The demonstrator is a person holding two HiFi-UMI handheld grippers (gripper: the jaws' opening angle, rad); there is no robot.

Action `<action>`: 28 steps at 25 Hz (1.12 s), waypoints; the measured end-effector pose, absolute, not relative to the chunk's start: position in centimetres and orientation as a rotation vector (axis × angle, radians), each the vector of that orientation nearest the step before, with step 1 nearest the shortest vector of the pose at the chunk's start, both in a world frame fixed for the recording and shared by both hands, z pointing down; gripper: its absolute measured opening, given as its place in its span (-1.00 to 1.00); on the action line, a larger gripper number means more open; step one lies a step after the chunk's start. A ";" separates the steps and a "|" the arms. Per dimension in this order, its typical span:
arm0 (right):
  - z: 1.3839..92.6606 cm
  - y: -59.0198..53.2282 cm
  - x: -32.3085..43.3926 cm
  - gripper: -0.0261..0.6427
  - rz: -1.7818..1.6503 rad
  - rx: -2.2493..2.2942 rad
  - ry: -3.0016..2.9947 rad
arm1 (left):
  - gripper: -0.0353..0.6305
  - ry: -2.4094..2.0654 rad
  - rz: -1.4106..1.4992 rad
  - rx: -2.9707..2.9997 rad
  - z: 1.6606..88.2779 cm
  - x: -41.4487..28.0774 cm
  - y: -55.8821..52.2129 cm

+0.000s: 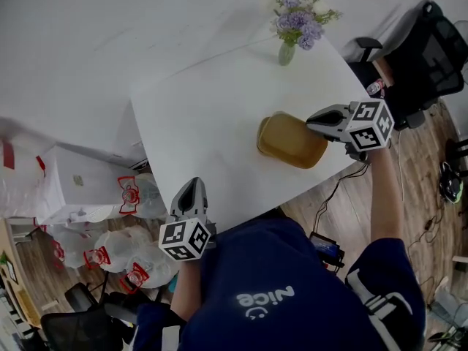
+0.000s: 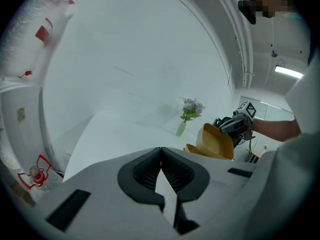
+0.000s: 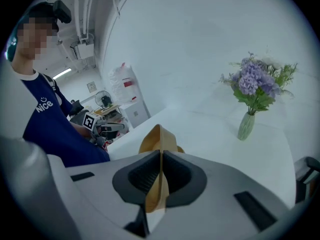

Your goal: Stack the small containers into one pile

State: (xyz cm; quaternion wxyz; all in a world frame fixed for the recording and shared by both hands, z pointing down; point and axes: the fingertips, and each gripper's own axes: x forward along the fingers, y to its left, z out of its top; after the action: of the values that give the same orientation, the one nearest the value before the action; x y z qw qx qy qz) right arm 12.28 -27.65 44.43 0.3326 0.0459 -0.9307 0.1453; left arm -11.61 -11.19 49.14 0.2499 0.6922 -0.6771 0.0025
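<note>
**Scene status**

1. The white table carries the whole workpiece. Only two small yellow containers show on it, both near its right edge. No other loose container is visible in any view.
2. The lower container lies flat on the table and acts as the base of the pile.
3. The upper container is tilted steeply, with its open side facing across the table. Its low edge sits at or inside the lower container. The views do not show whether the two touch.
4. The right gripper has its jaws closed on the thin wall of the upper container, which stands edge-on between the pads. It holds the container from the table's right side.
5. The left gripper hangs at the near edge of the table, well apart from the containers. Its jaws are pressed together with nothing between them.
6. A vase of flowers stands at the far corner, clear of the work.

**Progress (judgement)**

- The pile appears to be at its last placement.
- The upper container is over its base but not yet level or nested.
- It has still to be brought level, seated in the lower container and let go.
</note>
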 end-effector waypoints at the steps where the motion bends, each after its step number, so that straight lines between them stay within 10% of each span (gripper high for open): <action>1: 44.9 -27.9 12.3 -0.75 0.394 0.092 -2.427 | -0.84 -1.852 0.005 1.880 49.1 -11.5 -11.3; 28: 52.5 -32.0 10.8 -0.75 0.455 -0.163 -2.305 | -0.84 -1.963 0.019 1.770 48.9 -11.1 -13.5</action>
State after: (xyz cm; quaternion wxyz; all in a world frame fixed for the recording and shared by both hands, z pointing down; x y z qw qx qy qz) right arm 10.81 -32.02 52.54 0.3833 -0.0639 -0.9039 0.1786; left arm -11.15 -13.46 48.94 0.2467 0.6489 -0.7197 0.0070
